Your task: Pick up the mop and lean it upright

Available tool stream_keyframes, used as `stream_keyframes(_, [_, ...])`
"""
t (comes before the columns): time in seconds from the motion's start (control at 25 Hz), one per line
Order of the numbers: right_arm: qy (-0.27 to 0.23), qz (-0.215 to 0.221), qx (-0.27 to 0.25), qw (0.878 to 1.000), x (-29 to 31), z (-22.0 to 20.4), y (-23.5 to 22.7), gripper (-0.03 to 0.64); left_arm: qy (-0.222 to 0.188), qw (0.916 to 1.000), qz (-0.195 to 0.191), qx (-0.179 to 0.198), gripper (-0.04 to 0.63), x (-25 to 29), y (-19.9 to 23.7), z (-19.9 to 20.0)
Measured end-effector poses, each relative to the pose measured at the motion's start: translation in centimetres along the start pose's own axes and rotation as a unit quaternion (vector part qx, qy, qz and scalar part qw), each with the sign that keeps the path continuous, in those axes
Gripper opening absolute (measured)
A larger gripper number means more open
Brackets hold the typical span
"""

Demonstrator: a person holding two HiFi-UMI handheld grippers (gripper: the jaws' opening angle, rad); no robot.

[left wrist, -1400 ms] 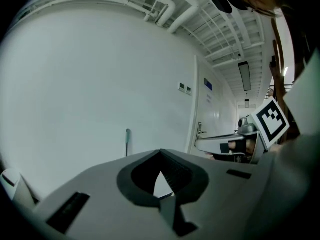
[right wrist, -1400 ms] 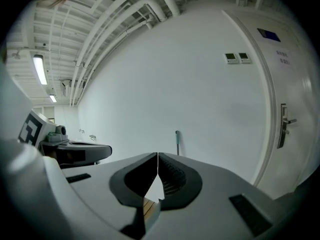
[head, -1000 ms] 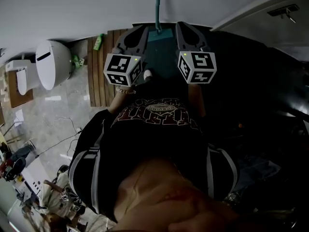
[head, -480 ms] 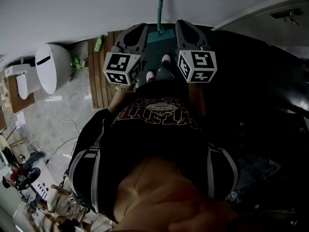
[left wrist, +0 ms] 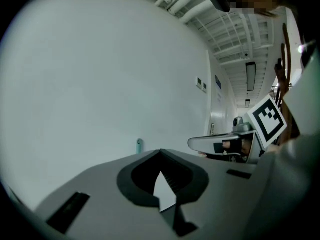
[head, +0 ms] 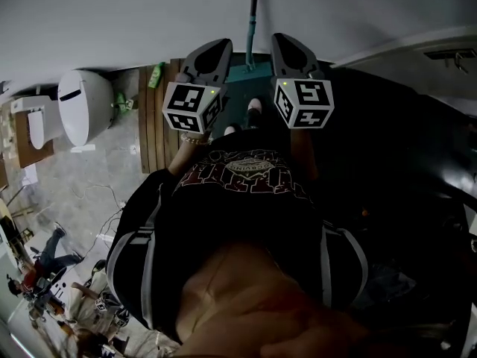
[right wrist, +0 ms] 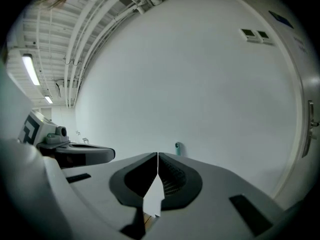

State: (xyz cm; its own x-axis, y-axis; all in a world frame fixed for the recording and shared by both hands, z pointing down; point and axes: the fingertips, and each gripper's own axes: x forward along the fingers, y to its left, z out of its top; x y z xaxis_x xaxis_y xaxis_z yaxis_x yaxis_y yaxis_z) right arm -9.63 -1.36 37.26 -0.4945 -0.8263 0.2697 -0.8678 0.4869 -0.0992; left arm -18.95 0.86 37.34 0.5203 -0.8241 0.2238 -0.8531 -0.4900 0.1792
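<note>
Mop already upright against wall, handle axis vertical, straight ahead between both. Left hand-held gripper and right hand-held gripper fully closed, holding nothing, about equally near, neither touching it.

The mop stands upright against the white wall. Its teal head lies low between the left gripper and right gripper. A toilet and a green bottle stand at the left, by wooden slats.
</note>
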Motion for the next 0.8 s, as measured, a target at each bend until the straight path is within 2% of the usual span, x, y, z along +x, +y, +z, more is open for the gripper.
stream_keyframes(0.48, [0.012,0.057,-0.001,0.998,6.2,1.2,-4.5,0.02,-0.001,0.9989,0.045,-0.011,0.046,6.9,2.0,1.5])
stream_keyframes(0.8, [0.019,0.077,-0.002,0.997,7.9,0.7,-6.1,0.02,-0.002,0.9971,0.073,-0.022,0.046,8.5,2.7,1.1])
